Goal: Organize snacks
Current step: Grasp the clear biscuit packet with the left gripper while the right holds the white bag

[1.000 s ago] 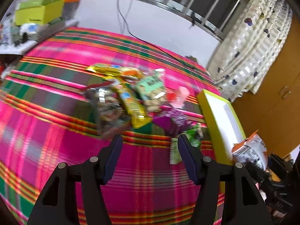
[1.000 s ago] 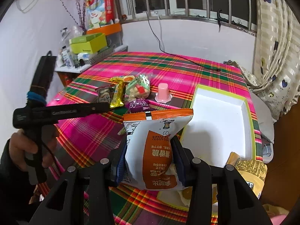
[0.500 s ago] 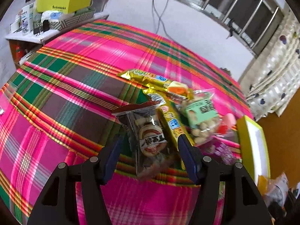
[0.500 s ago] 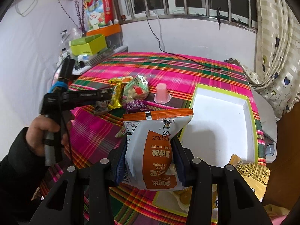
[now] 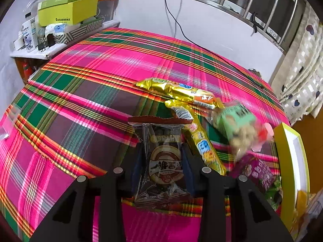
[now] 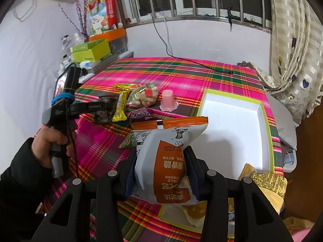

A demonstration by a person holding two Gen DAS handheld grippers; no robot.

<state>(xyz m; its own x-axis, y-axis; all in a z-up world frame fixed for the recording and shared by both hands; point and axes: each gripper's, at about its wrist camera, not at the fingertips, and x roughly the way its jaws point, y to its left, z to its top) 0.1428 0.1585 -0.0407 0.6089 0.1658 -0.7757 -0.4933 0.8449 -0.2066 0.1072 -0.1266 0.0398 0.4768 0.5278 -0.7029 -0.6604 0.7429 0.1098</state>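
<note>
Left wrist view is filled mostly by the table (image 5: 84, 104) under its pink, green and orange plaid cloth, which runs from the lower left up to the white wall at the top. Along the right edge of the frame stands the shallow white box with a lime-green rim (image 5: 290, 161), seen edge-on. Left of it, in the centre right, the loose snacks lie in a heap: a clear bag of pale nuts with a mint-green label (image 5: 236, 123), blurred; two long gold foil bars (image 5: 177, 90), one crossing below the other; and a small purple packet (image 5: 256, 171) towards the lower right. At the bottom centre the left gripper (image 5: 163, 167) has its jaws closing, and the clear brown-topped biscuit packet with a round brown label (image 5: 164, 161) lies between them, its sealed top edge pointing up the frame; the blue pads sit against its two sides.

Right wrist view shows the same white box (image 6: 232, 121) open in the centre right of the frame. At the bottom centre the right gripper (image 6: 159, 173) is clamped at middling width on a puffy white and orange crisp bag (image 6: 167, 161), held upside down above the table. A pink jelly cup (image 6: 168, 99) stands in the upper centre, beside the heap.
</note>
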